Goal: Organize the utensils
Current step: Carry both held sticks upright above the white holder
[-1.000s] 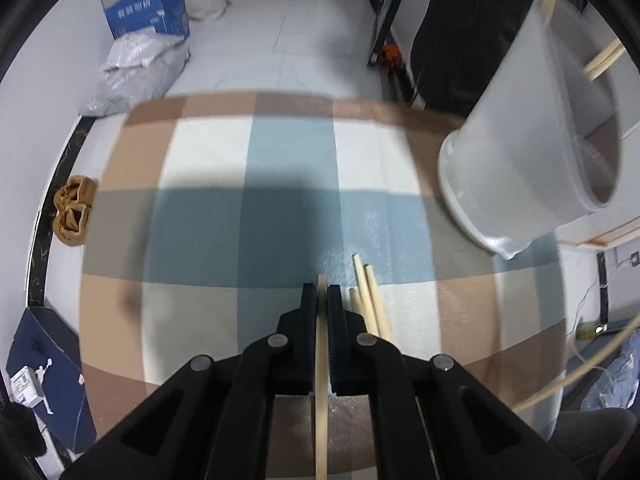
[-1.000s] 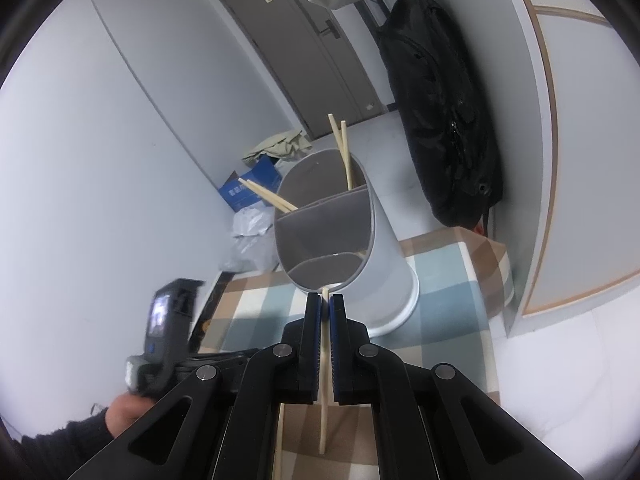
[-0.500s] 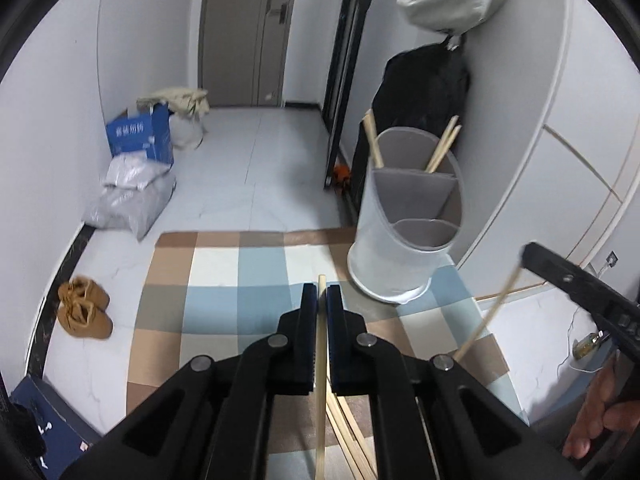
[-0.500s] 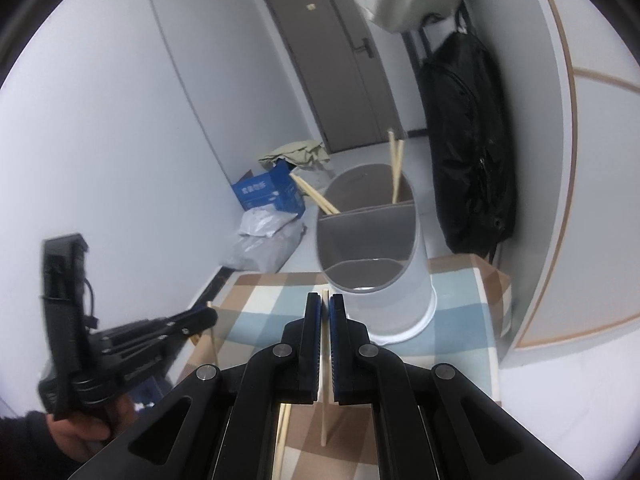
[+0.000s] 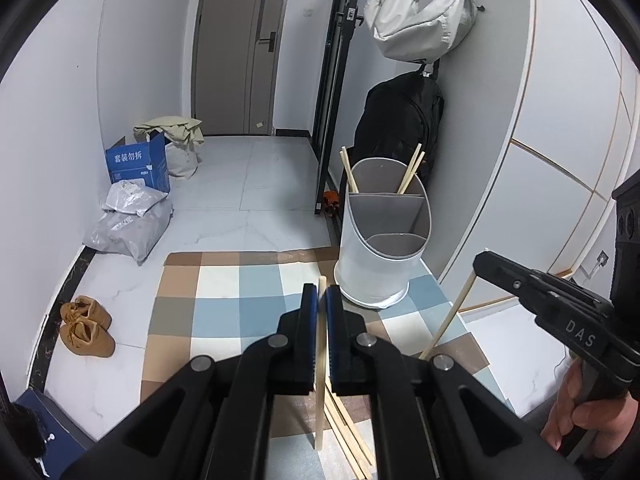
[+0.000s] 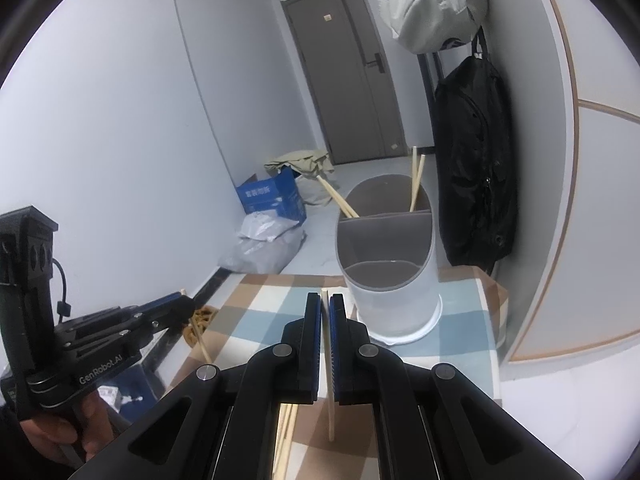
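Note:
A white utensil holder [image 5: 382, 248] with grey inner compartments stands on the checked cloth [image 5: 224, 312], holding several wooden chopsticks in its back compartment. My left gripper [image 5: 321, 296] is shut on one wooden chopstick [image 5: 319, 408] that hangs down between its jaws. My right gripper [image 6: 326, 304] is shut on another chopstick [image 6: 330, 408]; in the left wrist view the right gripper [image 5: 478, 266] sits at the right with its chopstick [image 5: 448, 320] slanting down. The holder [image 6: 390, 276] lies just beyond the right gripper. Loose chopsticks [image 5: 348, 436] lie on the cloth below.
A black bag [image 6: 472, 168] and a pale bag [image 5: 420, 16] hang by the wall at the right. On the floor are a blue box [image 5: 138, 164], grey plastic bags [image 5: 128, 224] and brown shoes [image 5: 86, 332]. A closed door [image 5: 236, 48] is at the far end.
The left gripper rose and tilted up with its chopstick, bringing the holder and room into view. The right gripper shifted back from the holder, still holding its chopstick.

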`<state>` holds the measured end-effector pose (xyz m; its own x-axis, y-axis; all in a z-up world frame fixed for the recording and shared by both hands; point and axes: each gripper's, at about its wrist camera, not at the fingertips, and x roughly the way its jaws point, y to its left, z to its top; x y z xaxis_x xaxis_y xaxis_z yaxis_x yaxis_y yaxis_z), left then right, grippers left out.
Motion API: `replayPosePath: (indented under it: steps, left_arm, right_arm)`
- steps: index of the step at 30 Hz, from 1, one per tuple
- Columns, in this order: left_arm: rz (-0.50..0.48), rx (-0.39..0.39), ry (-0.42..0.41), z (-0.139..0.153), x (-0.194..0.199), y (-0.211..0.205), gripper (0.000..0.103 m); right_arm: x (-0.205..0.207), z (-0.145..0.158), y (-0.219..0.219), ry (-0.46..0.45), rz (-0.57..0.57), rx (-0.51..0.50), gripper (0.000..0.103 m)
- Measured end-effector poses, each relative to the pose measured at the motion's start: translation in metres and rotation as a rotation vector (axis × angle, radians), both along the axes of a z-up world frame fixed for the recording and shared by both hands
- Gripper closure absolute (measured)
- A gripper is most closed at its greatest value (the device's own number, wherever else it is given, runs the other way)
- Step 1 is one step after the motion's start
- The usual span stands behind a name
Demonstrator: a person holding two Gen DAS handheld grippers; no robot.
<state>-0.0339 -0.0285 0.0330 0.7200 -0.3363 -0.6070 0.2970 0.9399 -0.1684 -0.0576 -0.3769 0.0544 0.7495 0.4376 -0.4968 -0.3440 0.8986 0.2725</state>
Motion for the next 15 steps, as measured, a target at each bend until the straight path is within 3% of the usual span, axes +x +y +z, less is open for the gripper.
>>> replayPosePath:
  steps: [15]
  left_arm:
    - [-0.046,0.015,0.003,0.013,0.002,-0.008,0.103]
  right_arm:
    - [0.002,0.007,0.004,-0.020,0.004,0.000,0.100]
